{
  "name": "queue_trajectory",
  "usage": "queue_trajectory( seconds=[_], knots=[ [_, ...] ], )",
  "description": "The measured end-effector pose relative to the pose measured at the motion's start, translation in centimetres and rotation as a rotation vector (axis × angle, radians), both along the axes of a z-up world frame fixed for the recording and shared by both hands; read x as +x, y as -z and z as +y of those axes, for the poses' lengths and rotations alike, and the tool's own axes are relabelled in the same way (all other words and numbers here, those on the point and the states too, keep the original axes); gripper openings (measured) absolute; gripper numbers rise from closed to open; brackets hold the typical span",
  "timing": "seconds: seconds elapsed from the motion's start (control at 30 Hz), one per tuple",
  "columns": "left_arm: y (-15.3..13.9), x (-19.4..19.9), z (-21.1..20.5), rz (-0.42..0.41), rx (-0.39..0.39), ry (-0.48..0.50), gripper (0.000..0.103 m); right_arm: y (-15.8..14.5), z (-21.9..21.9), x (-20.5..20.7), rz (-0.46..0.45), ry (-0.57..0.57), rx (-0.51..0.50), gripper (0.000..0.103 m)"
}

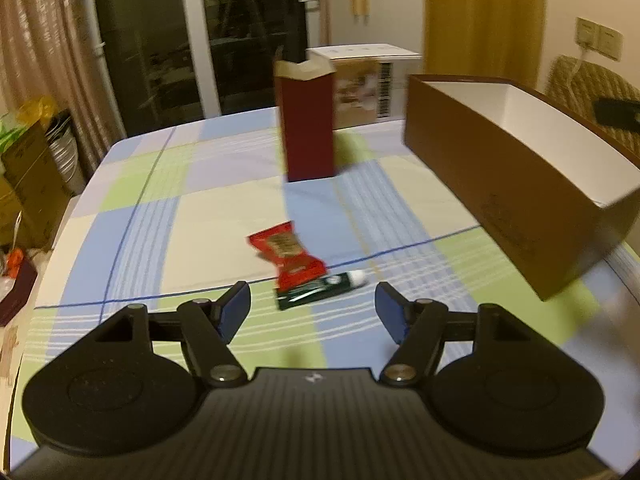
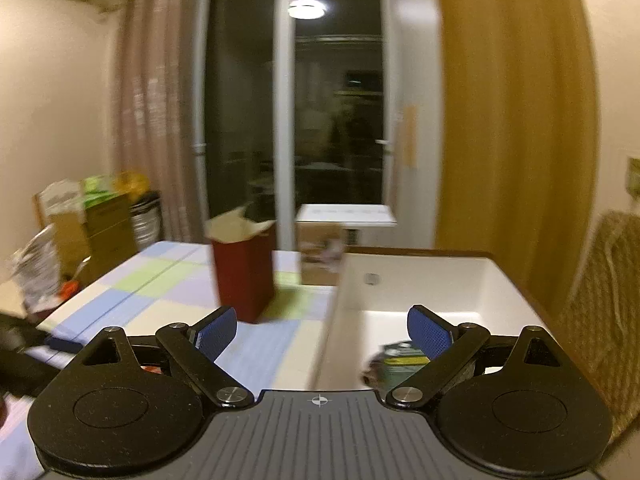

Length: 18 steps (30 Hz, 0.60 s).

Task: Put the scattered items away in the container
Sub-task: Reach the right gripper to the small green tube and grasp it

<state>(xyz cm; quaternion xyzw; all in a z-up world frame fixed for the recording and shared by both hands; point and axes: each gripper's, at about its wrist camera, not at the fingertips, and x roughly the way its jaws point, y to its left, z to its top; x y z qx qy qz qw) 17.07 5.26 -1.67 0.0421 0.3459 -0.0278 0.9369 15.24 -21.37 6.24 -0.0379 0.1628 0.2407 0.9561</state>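
In the left wrist view a red snack packet (image 1: 287,258) lies on the checked tablecloth (image 1: 192,208), partly over a green tube with a white cap (image 1: 320,290). My left gripper (image 1: 312,308) is open and empty, just in front of them. The brown container with a white inside (image 1: 516,168) stands to the right. In the right wrist view my right gripper (image 2: 322,332) is open and empty above the container's near left wall (image 2: 332,320). A greenish item (image 2: 394,362) lies inside the container, blurred.
A tall dark red open carton (image 1: 309,120) stands mid-table and also shows in the right wrist view (image 2: 244,272). A white and brown cardboard box (image 1: 368,84) stands behind it. Boxes and bags (image 1: 28,168) crowd the floor at the left. A woven chair (image 2: 604,304) stands at the right.
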Motion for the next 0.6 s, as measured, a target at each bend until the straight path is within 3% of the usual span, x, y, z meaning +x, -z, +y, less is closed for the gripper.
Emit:
queue_trajectory(
  seconds=[0.33,0.6],
  knots=[
    [0.1,1.5,1.8,0.003,0.003,0.003,0.067,2.1,6.5,-1.7,0.015,-0.256,-0.141,0.097],
    [0.7,3.7,3.8,0.011,-0.073,-0.009,0.067,6.2,11.3,0.1,0.084,-0.381,-0.255,0.094]
  ],
)
